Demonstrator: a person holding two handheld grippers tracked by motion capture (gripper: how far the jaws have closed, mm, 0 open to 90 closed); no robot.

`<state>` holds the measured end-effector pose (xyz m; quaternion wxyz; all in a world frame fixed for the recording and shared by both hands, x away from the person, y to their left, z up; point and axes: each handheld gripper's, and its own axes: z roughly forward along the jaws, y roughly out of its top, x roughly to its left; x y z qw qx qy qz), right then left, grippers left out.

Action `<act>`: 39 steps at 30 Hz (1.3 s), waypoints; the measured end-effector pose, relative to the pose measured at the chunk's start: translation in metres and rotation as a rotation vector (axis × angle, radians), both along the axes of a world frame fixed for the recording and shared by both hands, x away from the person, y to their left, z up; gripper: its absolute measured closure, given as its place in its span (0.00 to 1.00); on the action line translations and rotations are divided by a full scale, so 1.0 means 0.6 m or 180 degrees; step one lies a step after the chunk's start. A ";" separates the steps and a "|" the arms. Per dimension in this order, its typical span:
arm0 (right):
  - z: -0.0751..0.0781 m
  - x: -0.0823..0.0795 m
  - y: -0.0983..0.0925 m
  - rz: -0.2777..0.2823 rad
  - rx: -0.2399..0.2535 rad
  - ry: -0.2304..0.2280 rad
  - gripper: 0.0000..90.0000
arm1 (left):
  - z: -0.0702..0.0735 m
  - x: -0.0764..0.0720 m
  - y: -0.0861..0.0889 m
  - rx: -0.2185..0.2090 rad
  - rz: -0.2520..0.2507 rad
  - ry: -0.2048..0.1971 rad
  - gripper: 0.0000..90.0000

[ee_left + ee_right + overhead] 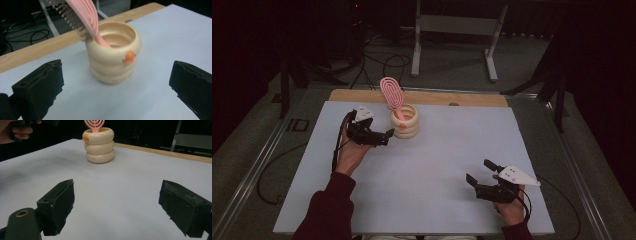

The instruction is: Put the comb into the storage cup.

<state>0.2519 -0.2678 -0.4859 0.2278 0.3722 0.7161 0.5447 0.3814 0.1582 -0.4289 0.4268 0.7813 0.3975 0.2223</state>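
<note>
Two risks stand out to us: our left gripper [384, 135], jaws wide apart and empty just beside the cream ribbed ring-stacked plastic cup [405, 121], could nudge the cup over, or knock the pink oval plastic hairbrush [392, 95] leaning out of the cup. Our right gripper [478, 173], well apart from the cup, gapes empty too.

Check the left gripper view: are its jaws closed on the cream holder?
No, the left gripper stands open, both jaws apart from the cream ringed holder, which holds the pink hairbrush.
</note>
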 end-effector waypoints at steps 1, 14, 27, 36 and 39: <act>0.000 0.000 0.001 0.0006 -0.0002 0.0000 0.15 | -0.001 -0.007 0.004 0.0007 -0.0017 -0.0010 0.00; -0.001 0.000 0.004 0.0005 -0.0016 0.0007 0.15 | -0.023 -0.086 0.036 -0.0010 -0.0143 -0.0095 0.00; -0.001 -0.001 0.005 0.0000 -0.0046 0.0031 0.13 | -0.050 -0.157 0.064 -0.0117 -0.0069 -0.0400 0.00; 0.001 -0.002 0.003 -0.0017 -0.0054 0.0012 0.13 | -0.064 -0.186 0.073 -0.0168 -0.0054 -0.0469 0.00; 0.002 -0.002 0.002 -0.0026 -0.0044 0.0006 0.13 | -0.069 -0.193 0.077 -0.0181 -0.0048 -0.0464 0.00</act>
